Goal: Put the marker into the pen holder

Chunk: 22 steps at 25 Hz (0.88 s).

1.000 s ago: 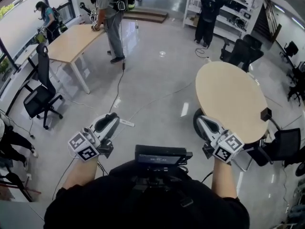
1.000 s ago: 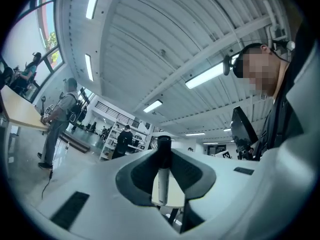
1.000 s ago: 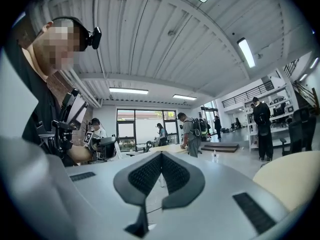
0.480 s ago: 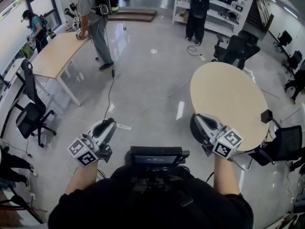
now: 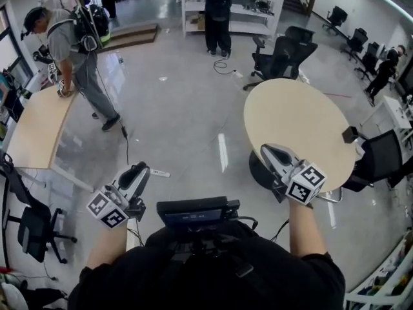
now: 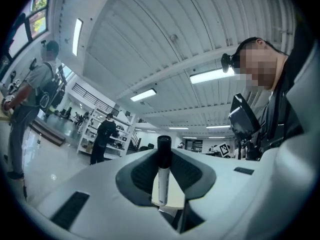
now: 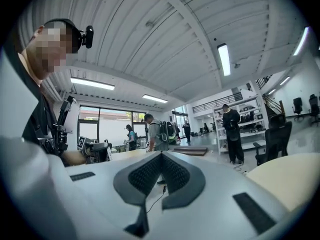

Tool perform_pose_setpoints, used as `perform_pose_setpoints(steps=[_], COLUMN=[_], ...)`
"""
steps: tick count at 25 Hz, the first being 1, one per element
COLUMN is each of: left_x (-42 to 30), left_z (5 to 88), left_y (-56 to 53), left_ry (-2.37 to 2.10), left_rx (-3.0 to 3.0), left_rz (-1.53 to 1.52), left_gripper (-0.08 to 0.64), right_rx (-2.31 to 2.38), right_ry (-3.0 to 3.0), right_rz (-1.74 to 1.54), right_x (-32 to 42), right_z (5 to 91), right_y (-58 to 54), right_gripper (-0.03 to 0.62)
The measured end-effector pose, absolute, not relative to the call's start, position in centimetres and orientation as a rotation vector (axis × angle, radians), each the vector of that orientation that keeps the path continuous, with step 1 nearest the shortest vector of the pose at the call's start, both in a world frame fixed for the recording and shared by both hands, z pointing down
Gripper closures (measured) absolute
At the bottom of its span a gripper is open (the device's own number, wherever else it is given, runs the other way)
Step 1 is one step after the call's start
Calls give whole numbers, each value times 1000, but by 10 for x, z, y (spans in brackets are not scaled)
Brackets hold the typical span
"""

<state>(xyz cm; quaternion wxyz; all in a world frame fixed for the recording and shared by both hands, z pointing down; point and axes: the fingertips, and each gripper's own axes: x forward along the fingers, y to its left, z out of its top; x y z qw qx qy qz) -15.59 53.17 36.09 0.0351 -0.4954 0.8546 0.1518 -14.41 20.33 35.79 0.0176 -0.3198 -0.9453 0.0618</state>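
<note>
Marker [image 6: 162, 181] first: at the lower left of the head view your left gripper [image 5: 137, 172] is clamped on it. The white barrel crosses the jaws and its black cap stands clear above them, so the pickup looks done. Further right, the round table [image 5: 303, 124] fills mid-frame, and your right gripper [image 5: 270, 152] hovers at its near edge with its jaws together on nothing. No pen holder shows in any view, so you have yet to find it and drop the marker in.
</note>
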Motion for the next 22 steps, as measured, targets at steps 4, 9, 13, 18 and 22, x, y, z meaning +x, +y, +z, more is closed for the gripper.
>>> perform_pose_setpoints(steps=[4,9,13,18,22], left_x=[-218,-286,-345,-409,-442], left_z=[355,355,352,344,340], left_y=[511,451,373,244,139], left_ry=[2552,2467,2394,2331,2248], left_rx=[-1666,-1830,-1936,-2028,-2162], left_rz=[469,441,397,394,366], left_gripper=[483,483,483,483,483], right_rx=[-839,-663,-548,-472,-356], right_ry=[-2967,-3018,-3087,-3144,-3175], right_rz=[215,225,224,219,189], right_x=[-172,-204,-234,-283,-291], right_z=[362,364,364,363,365], right_y=[187,132,61,-51,-129], right_gripper=[589,589,589,589,589])
